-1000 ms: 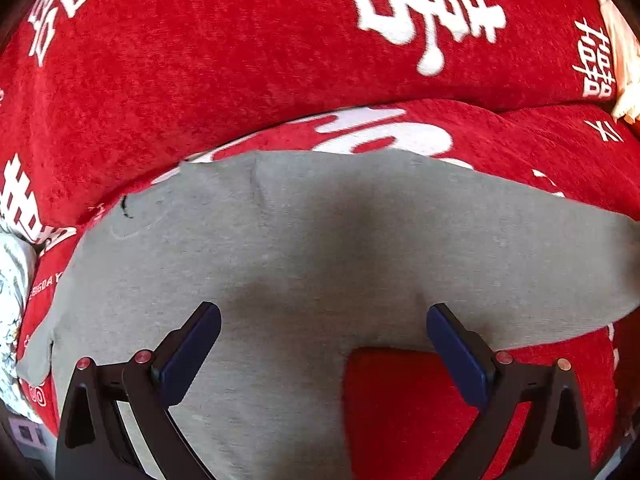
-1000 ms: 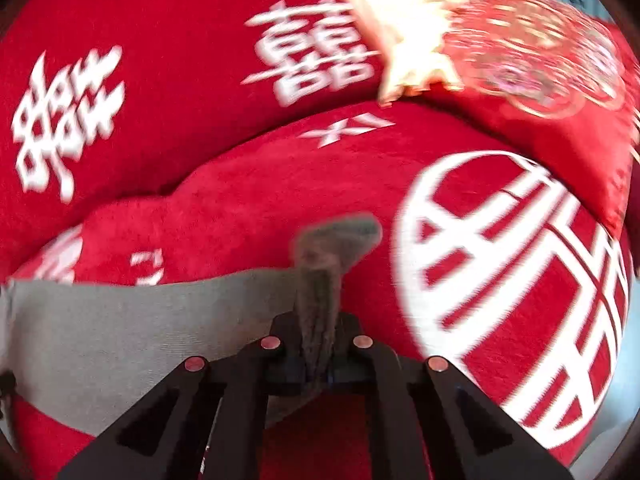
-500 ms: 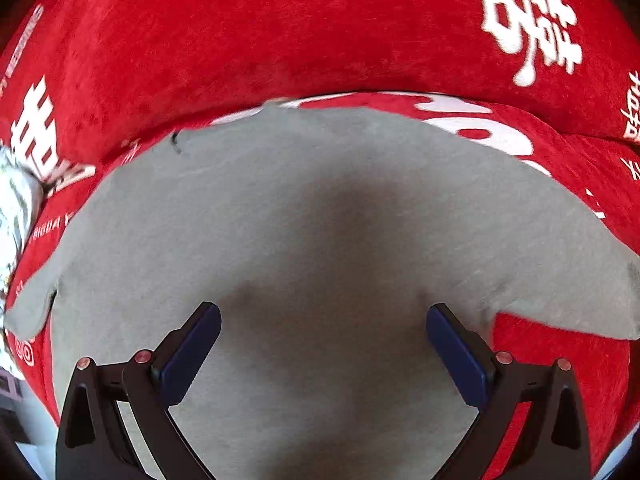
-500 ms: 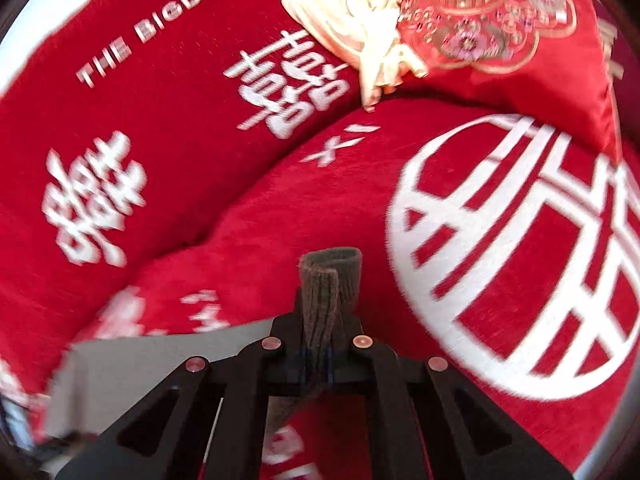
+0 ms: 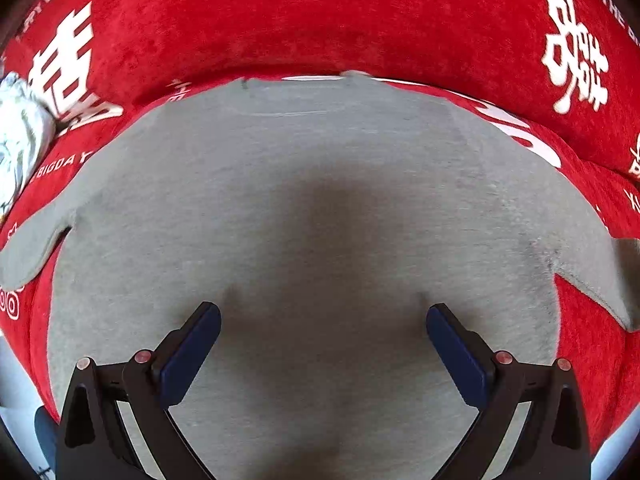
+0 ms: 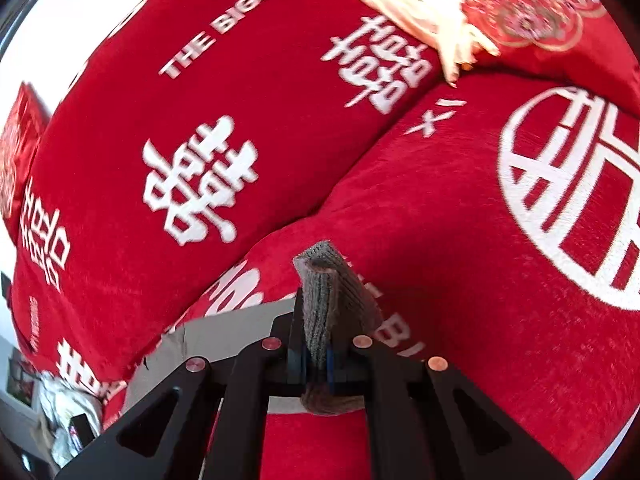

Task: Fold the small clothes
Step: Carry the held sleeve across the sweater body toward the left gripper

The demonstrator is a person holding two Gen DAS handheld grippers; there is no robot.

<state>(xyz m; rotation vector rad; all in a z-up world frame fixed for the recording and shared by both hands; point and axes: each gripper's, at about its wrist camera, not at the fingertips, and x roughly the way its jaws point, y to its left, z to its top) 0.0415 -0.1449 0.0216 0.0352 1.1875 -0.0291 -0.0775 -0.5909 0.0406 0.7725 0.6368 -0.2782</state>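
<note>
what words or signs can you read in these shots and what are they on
"THE BIGDAY": white print on the red sofa cover, backrest, right wrist view.
"BIGDAY": same cover, left edge of left wrist view.
White double-happiness characters: backrest.
Letters beside the gripped grey cuff: partly hidden, unreadable.

A grey garment [image 5: 312,200] is seen spread flat over a red sofa cover [image 5: 280,20] printed with white characters. Its sleeves are stretched out to the left and right edges of the view. The left tool [image 5: 323,354] is held over the garment with its blue-padded fingers [image 5: 188,354] wide apart, nothing between them. A pale patterned cloth [image 5: 20,136] is seen at the far left.
</note>
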